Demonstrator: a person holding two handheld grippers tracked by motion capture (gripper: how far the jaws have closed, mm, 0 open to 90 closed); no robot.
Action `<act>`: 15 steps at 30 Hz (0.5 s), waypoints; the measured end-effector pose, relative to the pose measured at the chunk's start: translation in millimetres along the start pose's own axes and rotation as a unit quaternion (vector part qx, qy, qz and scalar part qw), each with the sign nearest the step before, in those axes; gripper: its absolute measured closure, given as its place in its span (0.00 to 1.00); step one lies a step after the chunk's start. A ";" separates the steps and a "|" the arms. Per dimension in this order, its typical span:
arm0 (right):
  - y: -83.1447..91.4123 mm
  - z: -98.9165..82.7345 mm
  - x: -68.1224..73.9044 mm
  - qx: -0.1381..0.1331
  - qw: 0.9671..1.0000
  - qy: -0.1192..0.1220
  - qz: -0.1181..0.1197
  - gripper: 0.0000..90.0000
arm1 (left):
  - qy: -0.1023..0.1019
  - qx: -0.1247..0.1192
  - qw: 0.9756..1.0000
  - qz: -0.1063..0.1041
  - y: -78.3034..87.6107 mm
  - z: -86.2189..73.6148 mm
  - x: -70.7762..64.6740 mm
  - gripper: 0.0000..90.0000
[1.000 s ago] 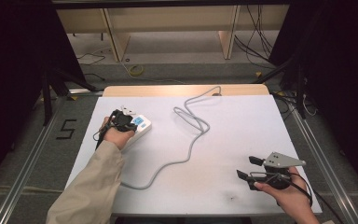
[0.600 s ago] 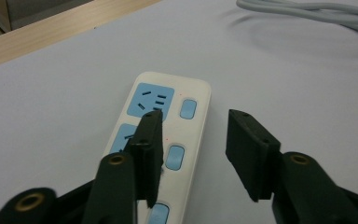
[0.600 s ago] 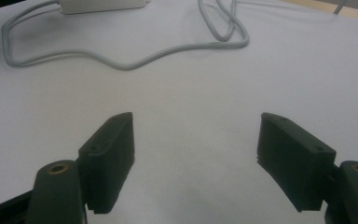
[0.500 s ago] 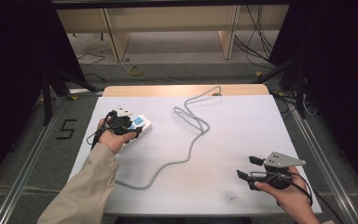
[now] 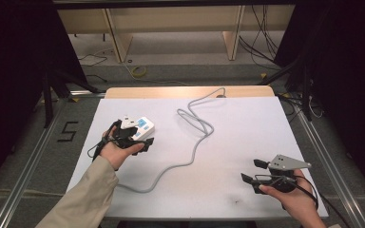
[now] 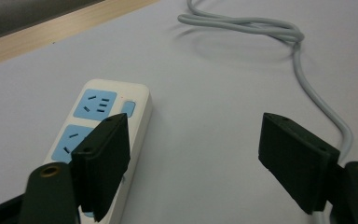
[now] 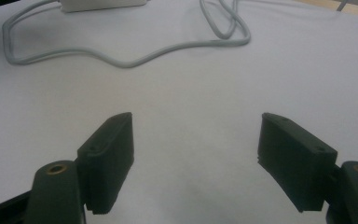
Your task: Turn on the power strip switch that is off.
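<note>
**High view: left gripper lets go of the power strip and backs away**

High view puts the white plastic power strip with blue socket faces (image 5: pixel 140 127) at about 9 o'clock on the white table sheet (image 5: pixel 247 118), lying flat. Its grey round cable (image 5: pixel 197 142) loops toward 12 o'clock, then trails down to 7 o'clock.

Left gripper (image 5: pixel 138 140) sits just at the strip's near end, jaws spread wide, nothing between them. Left gripper view confirms it: the strip (image 6: pixel 105 126) lies beside and partly behind the left-hand jaw, clear of the gap, and the cable (image 6: pixel 307 88) runs past on the other side.

Right gripper (image 5: pixel 254 172) rests at 4 o'clock, well apart from strip and cable, jaws wide and empty over bare sheet (image 7: pixel 191 140).

Doing the step well, as I judge it:
- Keep the jaws wide while backing off so no pad drags the strip out of place.
- Pull away toward 6 o'clock, not across the cable.
- Leave the cable loop undisturbed.

Against the earlier frames: one second ago the left gripper was over the strip, covering most of it; its jaws have just been opening, and the hand now sits nearer 6 o'clock with more of the strip showing. Right gripper looks unchanged.
</note>
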State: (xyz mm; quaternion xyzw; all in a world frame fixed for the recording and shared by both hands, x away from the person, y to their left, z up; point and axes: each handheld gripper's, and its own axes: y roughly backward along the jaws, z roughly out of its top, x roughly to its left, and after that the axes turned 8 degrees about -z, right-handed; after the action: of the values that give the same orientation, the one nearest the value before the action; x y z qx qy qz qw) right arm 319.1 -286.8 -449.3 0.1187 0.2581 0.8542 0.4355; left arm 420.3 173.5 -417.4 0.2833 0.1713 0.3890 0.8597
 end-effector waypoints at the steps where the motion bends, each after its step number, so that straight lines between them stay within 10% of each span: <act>1: -0.2 0.0 -0.1 0.000 1.000 0.000 0.000 0.30 | -0.003 -0.005 1.000 -0.004 2.3 -1.7 -3.3 0.26; 15: -0.7 0.1 -0.4 -0.001 1.000 0.000 0.000 0.30 | -0.049 -0.037 0.997 -0.052 24.8 -31.7 -31.9 0.21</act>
State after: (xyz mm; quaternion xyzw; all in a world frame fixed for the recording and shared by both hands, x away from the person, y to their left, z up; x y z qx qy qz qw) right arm 319.8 -286.7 -449.7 0.1186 0.2570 0.8543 0.4359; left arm 369.4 173.7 -424.4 0.2612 0.1286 0.3358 0.8958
